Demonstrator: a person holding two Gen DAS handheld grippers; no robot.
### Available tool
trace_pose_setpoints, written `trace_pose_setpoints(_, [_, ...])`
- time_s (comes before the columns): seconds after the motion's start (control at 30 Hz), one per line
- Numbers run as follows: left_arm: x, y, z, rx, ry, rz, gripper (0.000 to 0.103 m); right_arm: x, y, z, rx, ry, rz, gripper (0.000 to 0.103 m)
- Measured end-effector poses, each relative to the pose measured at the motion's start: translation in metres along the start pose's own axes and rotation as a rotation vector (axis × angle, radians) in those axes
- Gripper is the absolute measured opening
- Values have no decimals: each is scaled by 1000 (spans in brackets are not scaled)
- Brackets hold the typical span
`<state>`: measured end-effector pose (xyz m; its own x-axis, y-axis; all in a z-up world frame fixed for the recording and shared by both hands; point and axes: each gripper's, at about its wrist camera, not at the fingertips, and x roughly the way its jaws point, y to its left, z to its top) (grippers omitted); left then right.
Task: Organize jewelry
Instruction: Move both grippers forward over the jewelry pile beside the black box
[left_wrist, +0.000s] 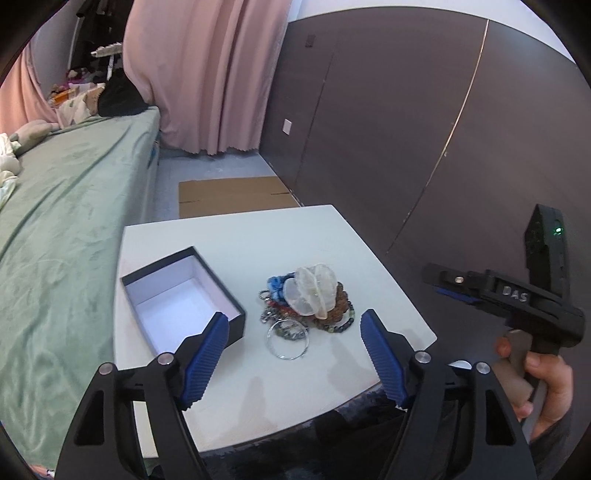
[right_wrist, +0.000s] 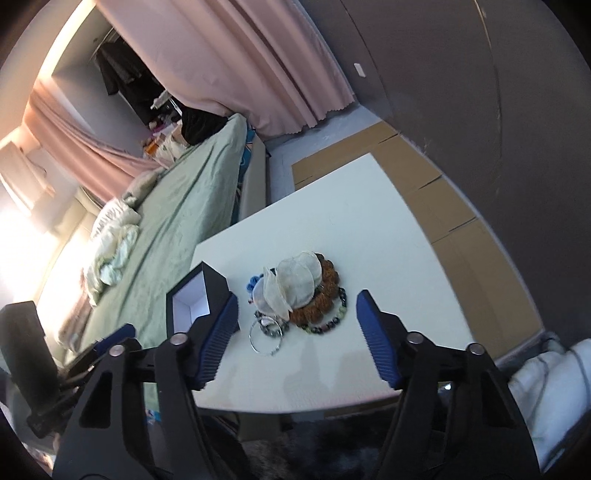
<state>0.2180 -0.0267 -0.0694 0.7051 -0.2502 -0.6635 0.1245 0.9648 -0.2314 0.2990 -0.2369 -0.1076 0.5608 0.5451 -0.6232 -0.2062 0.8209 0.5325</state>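
A heap of jewelry sits mid-table on the white table (left_wrist: 258, 236). On top lies a sheer white pouch (left_wrist: 314, 291); under it are bead bracelets (left_wrist: 338, 325), and a silver bangle (left_wrist: 288, 341) lies at the near side. Just left of the heap stands an open black box (left_wrist: 155, 266) with a bare white inside. My left gripper (left_wrist: 295, 319) is open over the table's near part, short of the heap, holding nothing. My right gripper (right_wrist: 298, 298) is also open and holds nothing; the pouch (right_wrist: 295, 286) and the box (right_wrist: 218, 284) lie ahead of it. A hand holds the right gripper's handle (left_wrist: 517, 295).
A bed with a green cover (left_wrist: 66, 221) runs along the table's left side. Dark wardrobe panels (left_wrist: 406, 129) stand close on the right, and a pink curtain (left_wrist: 207, 74) hangs behind. Flattened cardboard (left_wrist: 232, 195) lies on the floor beyond the table. A dark rug (right_wrist: 314, 443) lies under the near edge.
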Motion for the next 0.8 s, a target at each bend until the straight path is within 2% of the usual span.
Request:
trace_pose_setpoints(0.13, [27, -9, 5, 20, 40, -22, 68, 24, -28, -5, 66, 12, 72, 55])
trace_pose_setpoints(0.2, [42, -15, 8, 39, 65, -35, 67, 32, -48, -6, 140, 53, 56, 54])
trace_pose_setpoints(0.37, [84, -23, 13, 44, 120, -58, 65, 32, -66, -1, 225, 48, 60, 54])
trace_pose_setpoints(0.57, [124, -28, 15, 40, 156, -62, 64, 40, -75, 2, 256, 66, 23, 54])
trace_pose_setpoints(0.67, [144, -30, 14, 61, 167, -35, 64, 44, -76, 4, 257, 66, 15, 55])
trace_pose_setpoints(0.73, [156, -29, 13, 65, 182, -32, 60, 45, -76, 5, 261, 69, 9, 55])
trace_pose_setpoints(0.8, [167, -28, 12, 71, 204, -26, 50, 46, -75, 5, 263, 70, 5, 55])
